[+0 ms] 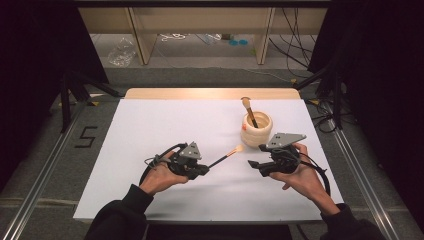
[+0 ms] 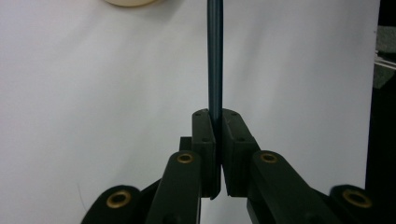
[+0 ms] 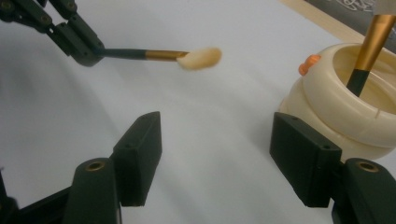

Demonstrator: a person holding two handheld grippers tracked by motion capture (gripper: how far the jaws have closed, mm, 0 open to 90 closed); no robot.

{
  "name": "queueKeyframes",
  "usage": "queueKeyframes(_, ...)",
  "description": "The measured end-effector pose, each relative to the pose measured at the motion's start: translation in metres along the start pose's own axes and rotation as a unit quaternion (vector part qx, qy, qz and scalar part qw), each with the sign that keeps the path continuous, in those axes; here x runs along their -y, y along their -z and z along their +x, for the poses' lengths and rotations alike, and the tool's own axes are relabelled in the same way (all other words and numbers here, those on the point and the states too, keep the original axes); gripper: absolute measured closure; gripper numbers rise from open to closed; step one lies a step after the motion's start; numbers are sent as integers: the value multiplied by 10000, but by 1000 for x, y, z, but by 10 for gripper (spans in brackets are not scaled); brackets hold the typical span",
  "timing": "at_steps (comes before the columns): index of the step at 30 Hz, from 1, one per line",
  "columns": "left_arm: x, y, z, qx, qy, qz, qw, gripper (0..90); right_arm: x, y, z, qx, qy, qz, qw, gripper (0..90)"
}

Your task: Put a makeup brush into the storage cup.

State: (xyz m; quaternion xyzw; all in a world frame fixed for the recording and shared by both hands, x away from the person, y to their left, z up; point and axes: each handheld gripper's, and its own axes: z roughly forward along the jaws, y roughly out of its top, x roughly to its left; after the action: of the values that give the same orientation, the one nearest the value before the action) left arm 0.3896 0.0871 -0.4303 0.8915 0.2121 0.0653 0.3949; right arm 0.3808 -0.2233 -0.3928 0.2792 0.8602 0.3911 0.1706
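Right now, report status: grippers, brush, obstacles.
Left gripper shut on brush, tip toward holder. Right gripper open, nothing in it. Second brush stands in holder.

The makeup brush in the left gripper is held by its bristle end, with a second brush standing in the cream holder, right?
Not quite. The left gripper clamps the makeup brush by its dark handle; the right gripper view shows its pale bristles pointing free. A second brush does stand in the cream holder.
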Motion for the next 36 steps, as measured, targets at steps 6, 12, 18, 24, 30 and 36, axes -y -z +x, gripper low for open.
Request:
queueKeyframes(6,-1,4,3,-90,206,-293,9993,850,3,-7,1,-212,-399,-374,9983,357)
queueKeyframes(12,-3,3,0,-2,442,-569,9974,850,1,-12,4,-426,-643,-673,9947,368)
queueKeyframes(18,-7,2,-6,79,419,-686,9967,850,0,-17,7,-640,-803,-805,9915,374)
queueKeyframes(24,-11,-1,-13,189,408,-715,9964,850,-3,-23,10,-873,-980,-1019,9861,388)
queueKeyframes(30,-12,-2,-15,210,341,-709,9967,850,-5,-26,14,-1045,-1079,-1072,9828,440)
queueKeyframes(36,-13,-4,-17,250,222,-696,9970,850,-5,-30,14,-1210,-1191,-1176,9784,495)
